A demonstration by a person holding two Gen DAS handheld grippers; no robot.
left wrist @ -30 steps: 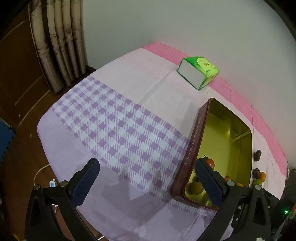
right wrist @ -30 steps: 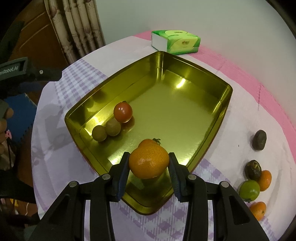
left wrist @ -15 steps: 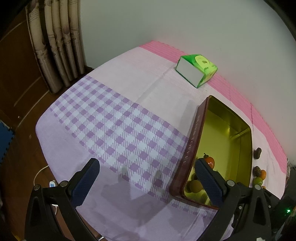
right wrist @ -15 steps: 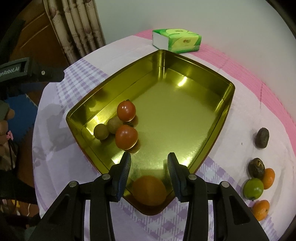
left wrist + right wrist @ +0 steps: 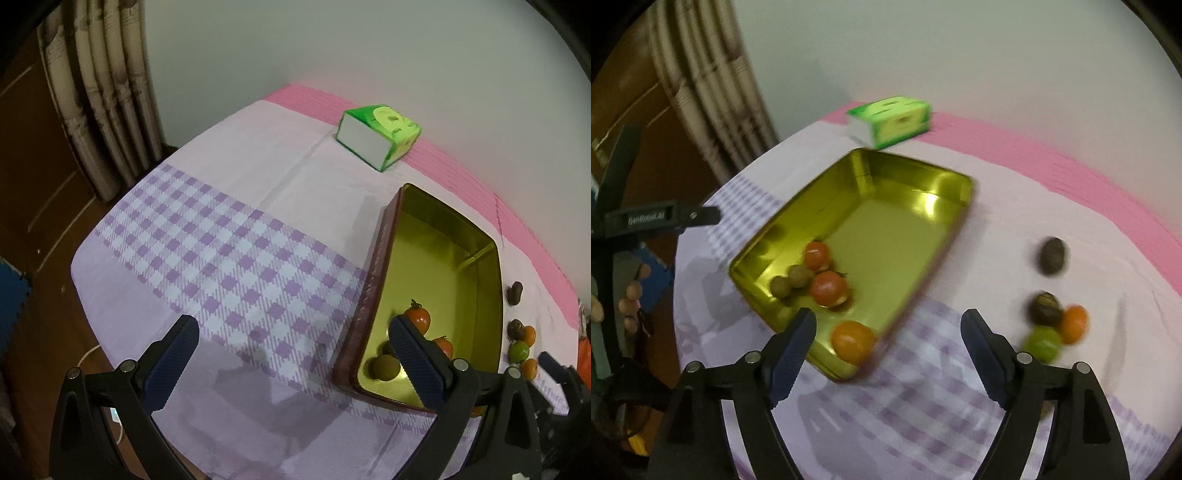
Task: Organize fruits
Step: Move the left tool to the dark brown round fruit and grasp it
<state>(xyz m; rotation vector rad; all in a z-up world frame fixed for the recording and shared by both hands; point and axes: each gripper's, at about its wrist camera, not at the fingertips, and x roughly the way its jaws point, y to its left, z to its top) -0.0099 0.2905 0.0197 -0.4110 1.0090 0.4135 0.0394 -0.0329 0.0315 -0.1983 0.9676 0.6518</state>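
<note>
A gold tin tray (image 5: 905,177) (image 5: 448,236) holds two red tomatoes (image 5: 817,255) (image 5: 828,288), two small brown fruits (image 5: 799,276) and an orange (image 5: 852,341) in its near corner. My right gripper (image 5: 888,338) hangs above the tray's near corner, its jaws opening, nothing between them. On the cloth to the right lie a dark fruit (image 5: 1052,255), another dark fruit (image 5: 1044,308), an orange (image 5: 1073,324) and a green lime (image 5: 1042,343). My left gripper (image 5: 291,350) stands open and empty over the checked cloth, left of the tray.
A green tissue box (image 5: 891,121) (image 5: 380,137) sits at the table's far side near the wall. Curtains (image 5: 107,96) and a wooden door stand to the left. A hand (image 5: 629,295) grips the left tool. The table drops off at the left and near edges.
The right gripper let go of the orange, which now lies in the tray's near corner. Its jaws spread wide and it swung rightward and back. A second tomato rolled beside the brown fruits.
</note>
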